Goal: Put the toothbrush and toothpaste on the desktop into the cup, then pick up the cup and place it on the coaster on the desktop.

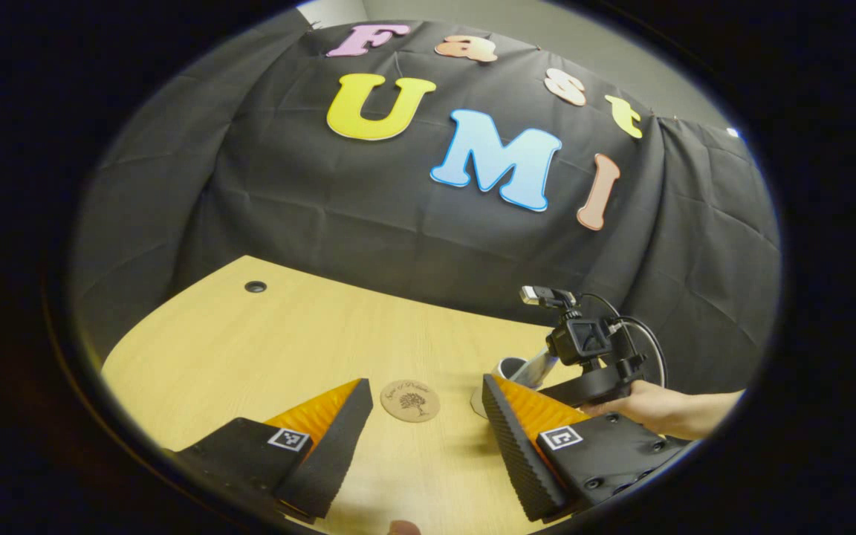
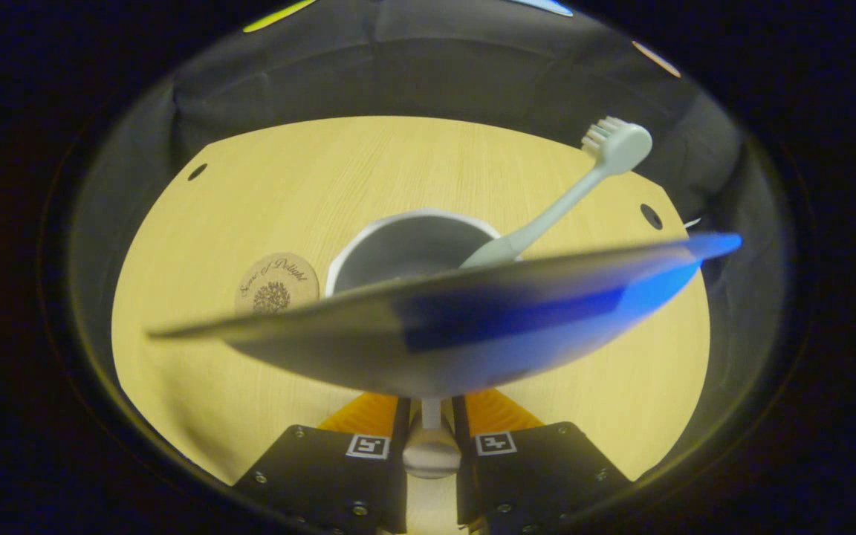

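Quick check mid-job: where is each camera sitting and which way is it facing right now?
Left gripper view: rides the left gripper, low over the desk, facing the wall; open fingers below, the person's hand at right.
Right gripper view: rides the right gripper, looking down at the cup with the toothbrush; fingers pinch the toothpaste.
Shared: coaster, cup, desk.

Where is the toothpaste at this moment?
In the right gripper view, the toothpaste is held in the right claw, above the desk in front of the cup.
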